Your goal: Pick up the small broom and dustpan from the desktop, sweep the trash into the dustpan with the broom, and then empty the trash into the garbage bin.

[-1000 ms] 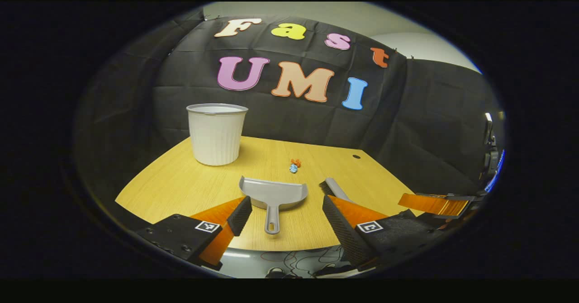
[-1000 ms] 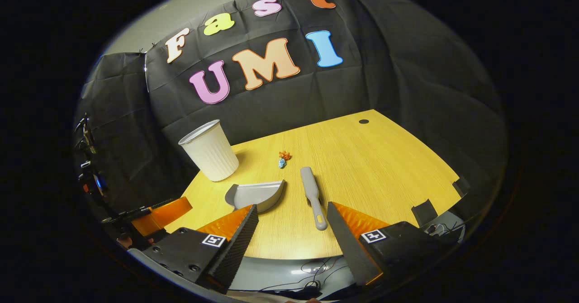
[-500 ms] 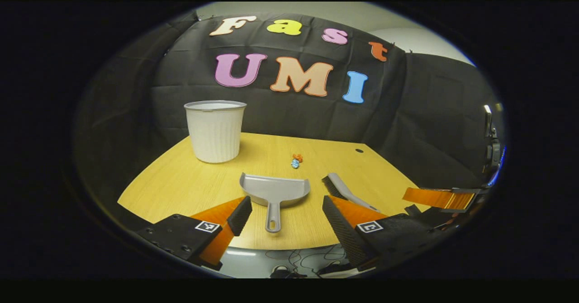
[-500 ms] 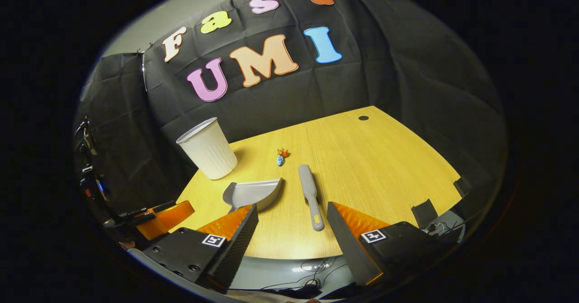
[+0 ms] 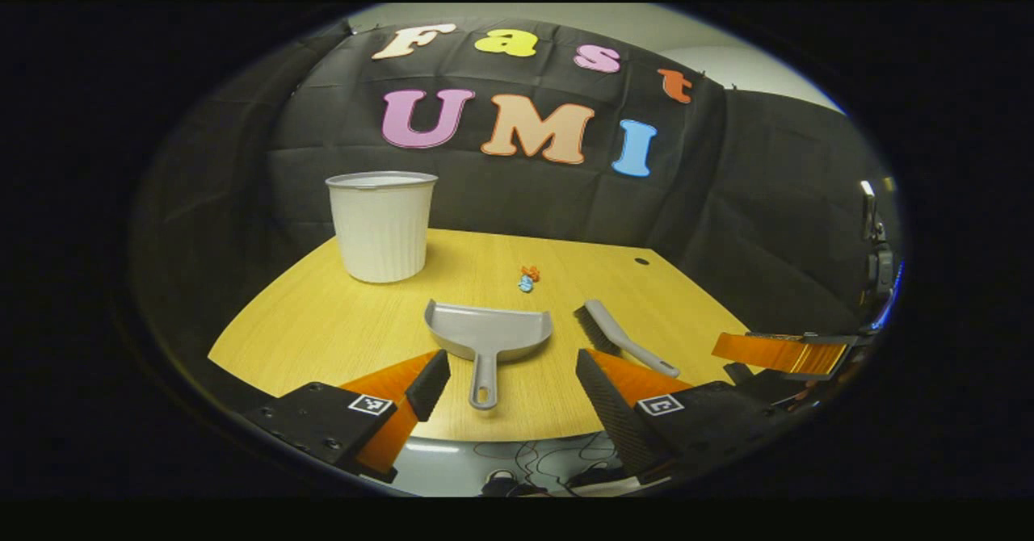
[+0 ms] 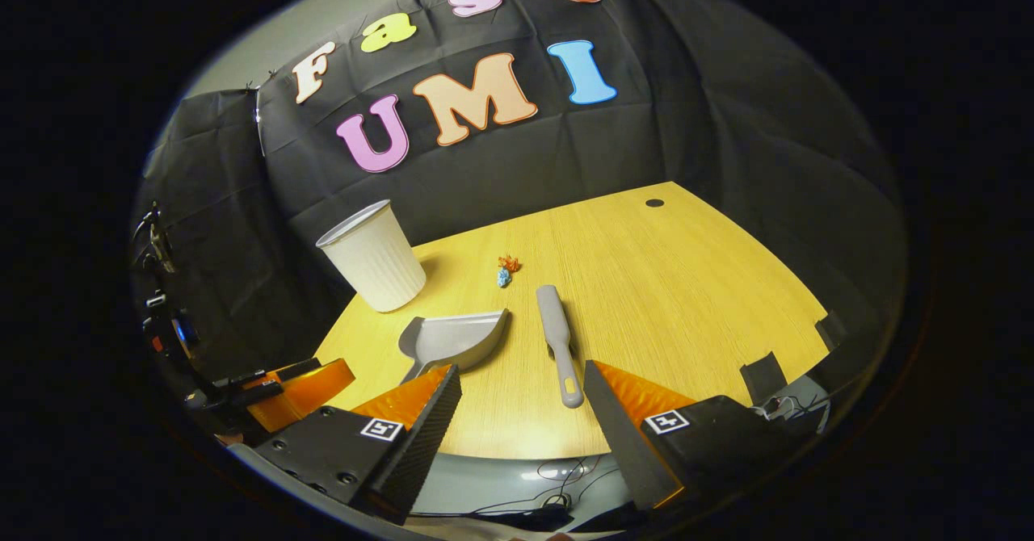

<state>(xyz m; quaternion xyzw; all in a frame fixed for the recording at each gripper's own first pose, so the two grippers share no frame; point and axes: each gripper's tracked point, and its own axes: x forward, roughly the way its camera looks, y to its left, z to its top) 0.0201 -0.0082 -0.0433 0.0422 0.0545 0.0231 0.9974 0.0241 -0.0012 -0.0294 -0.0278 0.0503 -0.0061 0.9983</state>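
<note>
Right now the left gripper (image 5: 505,383) hangs just off the near edge of the desk (image 5: 323,331), its 2 fingers spread wide with nothing between them except air; the handle of the grey dustpan (image 5: 488,336) lines up with the gap but sits farther in on the desktop, untouched. In the right gripper view the right gripper (image 6: 521,404) is likewise wide open and empty, poised over the near edge, with the small broom (image 6: 556,343) lying flat ahead of it, its handle end pointing back toward the gap and just short of the right-hand finger.

Dustpan and broom lie side by side near the front of the desk, apart from each other, the pan's mouth facing away toward the back. Beyond them, well apart from both tools, 2 small bits of trash (image 5: 528,278) sit together mid-desk, 1 orange and 1 blue. The white ribbed garbage bin (image 5: 380,226) stands upright at the back left, close to the left edge and the black cloth wall.

Bare wood runs wide on the right side of the desk out to a small dark hole (image 6: 654,203) near the far corner. Below the front edge, cables (image 6: 557,476) lie on the floor. At the rim of the left gripper view the right gripper's finger (image 5: 775,353) shows off the desk's right side.
</note>
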